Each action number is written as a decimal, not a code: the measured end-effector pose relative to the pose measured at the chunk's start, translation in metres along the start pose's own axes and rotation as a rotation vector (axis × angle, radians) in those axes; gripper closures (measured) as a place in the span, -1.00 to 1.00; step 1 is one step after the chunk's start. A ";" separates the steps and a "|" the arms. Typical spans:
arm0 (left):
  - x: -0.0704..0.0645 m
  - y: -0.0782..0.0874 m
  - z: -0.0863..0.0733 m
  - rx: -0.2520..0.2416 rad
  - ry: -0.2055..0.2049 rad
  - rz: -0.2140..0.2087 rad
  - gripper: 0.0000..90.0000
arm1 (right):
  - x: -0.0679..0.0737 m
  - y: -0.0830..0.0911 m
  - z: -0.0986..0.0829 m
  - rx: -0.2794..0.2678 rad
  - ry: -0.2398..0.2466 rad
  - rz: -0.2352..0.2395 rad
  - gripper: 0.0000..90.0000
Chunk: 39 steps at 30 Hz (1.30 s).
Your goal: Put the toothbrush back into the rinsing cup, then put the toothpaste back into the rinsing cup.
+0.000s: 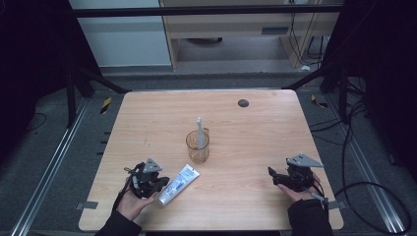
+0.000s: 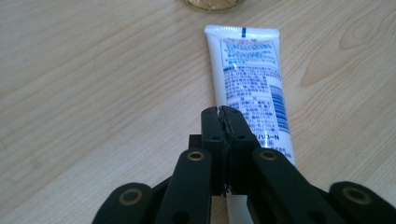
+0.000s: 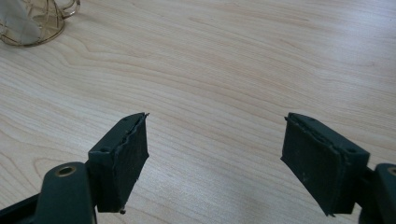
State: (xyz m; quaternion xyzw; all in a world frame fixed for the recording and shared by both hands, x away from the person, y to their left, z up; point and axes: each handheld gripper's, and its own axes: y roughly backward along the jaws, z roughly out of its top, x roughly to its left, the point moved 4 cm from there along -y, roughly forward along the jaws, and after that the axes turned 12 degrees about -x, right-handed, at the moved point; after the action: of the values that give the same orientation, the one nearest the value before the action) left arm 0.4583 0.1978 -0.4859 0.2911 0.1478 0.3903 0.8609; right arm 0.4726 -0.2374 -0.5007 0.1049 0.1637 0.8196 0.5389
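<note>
Toothpaste tube [image 1: 178, 184] is the thing in play, lying flat on the tabletop [image 1: 246, 147] at about seven o'clock from the glass cup [image 1: 197, 146], slanted, its crimped end toward the cup and its cap end toward the person. The cup stands near the tabletop's middle with a white toothbrush [image 1: 200, 132] upright in it, so the likely job, as I read it, is getting the tube into that cup alongside the brush.

We look to be at the grasp step. The left tongs [image 2: 223, 112] are pressed together right over the cap end of the tube; from the left gripper view the jaws meet above the printed face, and I cannot tell whether any tube sits between them. The tube runs away from them toward twelve o'clock, the cup's base [image 2: 210, 3] just beyond its crimp.

Next move, by my judgement: secure a firm pinch near the cap, lift, tip the tube upright and carry it toward one o'clock to the cup's mouth, clearing the brush.

Right tongs [image 3: 215, 163] are spread wide over bare wood at four o'clock from the cup, well apart from the tube, idle.
</note>
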 end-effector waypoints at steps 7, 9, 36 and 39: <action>0.002 0.002 0.012 -0.035 0.005 -0.001 0.74 | 0.000 -0.001 0.000 0.004 -0.002 0.000 -0.50; 0.002 0.002 0.015 -0.038 0.001 -0.005 0.65 | -0.001 -0.002 0.000 0.005 -0.001 0.001 -0.50; -0.017 -0.026 0.039 0.021 -0.069 -0.013 -0.22 | 0.000 -0.005 0.003 0.015 -0.003 0.000 -0.53; -0.017 -0.027 0.043 0.021 -0.074 -0.010 -0.25 | 0.000 -0.006 0.003 0.018 0.000 -0.001 -0.53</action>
State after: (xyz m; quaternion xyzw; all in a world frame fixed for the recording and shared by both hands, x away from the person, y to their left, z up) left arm 0.4837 0.1538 -0.4687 0.3136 0.1211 0.3735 0.8646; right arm 0.4784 -0.2351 -0.5002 0.1094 0.1711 0.8178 0.5384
